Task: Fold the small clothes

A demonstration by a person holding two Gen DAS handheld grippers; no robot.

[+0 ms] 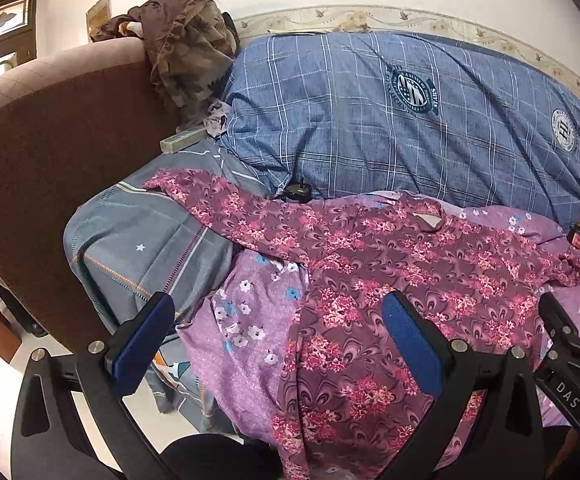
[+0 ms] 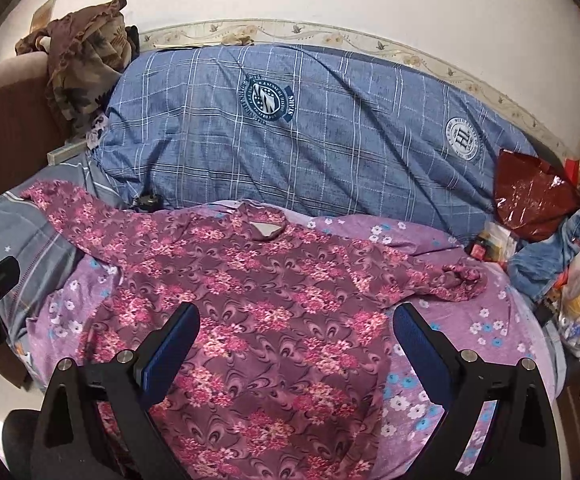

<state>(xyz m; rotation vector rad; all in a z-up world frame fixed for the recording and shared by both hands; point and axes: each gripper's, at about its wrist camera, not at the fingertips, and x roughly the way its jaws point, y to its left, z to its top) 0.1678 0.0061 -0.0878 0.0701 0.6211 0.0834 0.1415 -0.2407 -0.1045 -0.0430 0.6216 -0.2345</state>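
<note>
Here, the flowery maroon top (image 2: pixel 258 300) is spread flat on the bed (image 2: pixel 470 320), collar toward the upper frame, hem toward the bottom, sleeves out sideways. Both the left hand-held gripper (image 1: pixel 278 344) and right hand-held gripper (image 2: pixel 296 344) are held wide open above it.

Maroon pink-floral top (image 2: pixel 250 300) on lilac flowered sheet (image 2: pixel 430 360); blue plaid quilt (image 2: pixel 310 148).

A maroon floral top (image 1: pixel 370 264) is spread flat on a lilac flowered sheet (image 1: pixel 246 320) on the bed. The left tool (image 1: pixel 278 316) is held wide open above its near hem. A blue checked quilt (image 1: pixel 370 120) is bunched beyond.
</note>
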